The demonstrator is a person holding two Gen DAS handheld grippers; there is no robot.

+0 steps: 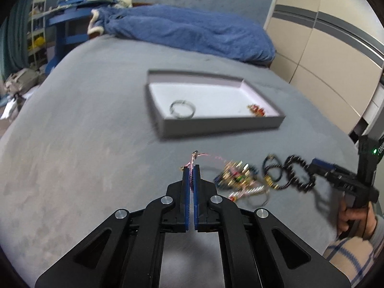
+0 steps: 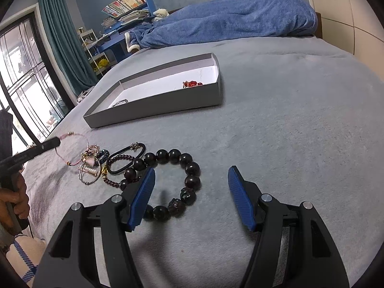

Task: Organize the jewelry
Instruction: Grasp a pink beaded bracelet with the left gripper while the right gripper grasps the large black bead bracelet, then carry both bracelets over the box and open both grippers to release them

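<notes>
My left gripper (image 1: 191, 168) is shut on a thin pink cord bracelet (image 1: 192, 165), which also shows in the right wrist view (image 2: 72, 135) leading into a pile of mixed jewelry (image 2: 92, 162). My right gripper (image 2: 189, 170) is open just above a large dark bead bracelet (image 2: 192, 168) on the grey bed; its left finger lies over the ring of beads. The grey box (image 1: 168, 126) with a white floor holds a silver bangle (image 1: 182, 109) and a red piece (image 1: 256, 110).
A blue blanket (image 1: 192, 33) lies at the far end of the bed. A black hair tie and a small dark bead string (image 2: 124, 158) lie beside the pile. A blue desk with books (image 2: 129, 12) and a window (image 2: 21, 72) are off to the left.
</notes>
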